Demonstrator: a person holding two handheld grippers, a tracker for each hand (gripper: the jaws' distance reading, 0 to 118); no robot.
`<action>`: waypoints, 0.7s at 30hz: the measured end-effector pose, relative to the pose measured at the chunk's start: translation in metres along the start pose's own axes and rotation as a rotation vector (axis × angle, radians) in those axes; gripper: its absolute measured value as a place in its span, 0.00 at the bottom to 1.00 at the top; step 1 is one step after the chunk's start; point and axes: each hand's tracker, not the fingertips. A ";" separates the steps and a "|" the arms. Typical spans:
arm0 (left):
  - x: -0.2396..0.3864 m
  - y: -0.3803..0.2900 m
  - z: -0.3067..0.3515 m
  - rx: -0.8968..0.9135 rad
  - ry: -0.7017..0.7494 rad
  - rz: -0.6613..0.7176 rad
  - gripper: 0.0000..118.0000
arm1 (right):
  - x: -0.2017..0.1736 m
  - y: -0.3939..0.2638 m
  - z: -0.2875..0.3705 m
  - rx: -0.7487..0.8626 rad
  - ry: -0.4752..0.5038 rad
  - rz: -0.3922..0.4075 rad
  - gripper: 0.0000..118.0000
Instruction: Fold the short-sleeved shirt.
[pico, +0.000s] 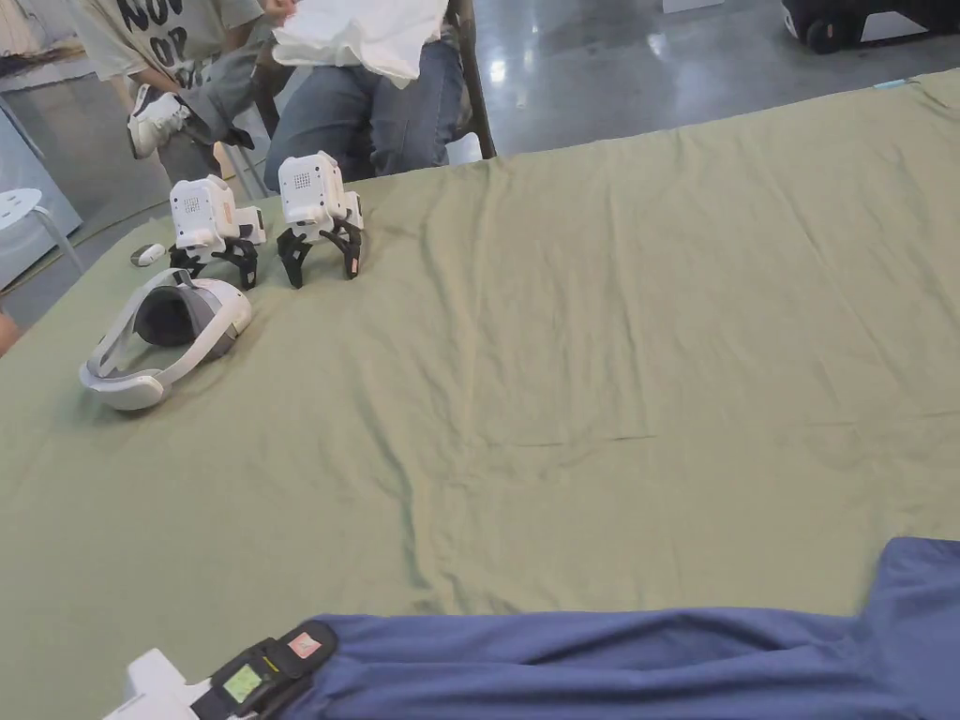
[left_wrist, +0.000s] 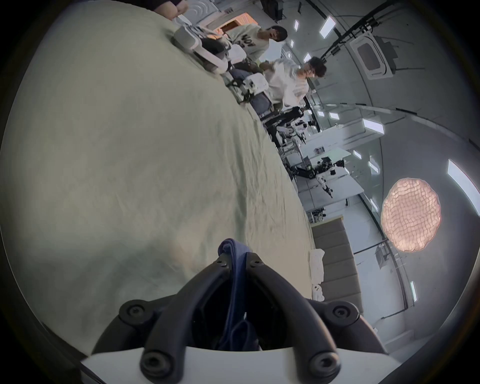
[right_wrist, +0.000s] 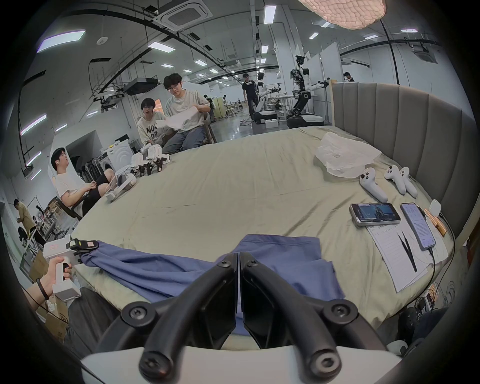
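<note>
Two grippers pinching blue short-sleeved shirt (pico: 609, 666) at near edge of green bedsheet (pico: 581, 328): left gripper (left_wrist: 237, 261) and right gripper (right_wrist: 237, 259) both clamped on fabric; shirt stretched between them, no fold visible; all folding left

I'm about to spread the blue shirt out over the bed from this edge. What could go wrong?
1. The shirt lies by the phones and tweezers; a swing to that side could sweep them.
2. The left claw pinches a thin bunch of fabric; a hard tug might slip it.
3. The right claw looks shut on a thin edge, so its hold may be weak.
</note>
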 end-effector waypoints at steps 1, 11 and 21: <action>0.000 0.006 0.007 0.029 0.016 -0.010 0.03 | 0.000 0.000 0.000 0.000 0.002 -0.001 0.00; 0.022 0.059 0.052 0.112 0.133 -0.167 0.02 | -0.001 0.002 -0.003 0.011 0.019 -0.014 0.00; 0.093 0.001 0.012 0.026 0.015 -0.227 0.02 | -0.006 0.000 0.000 0.008 0.031 -0.008 0.00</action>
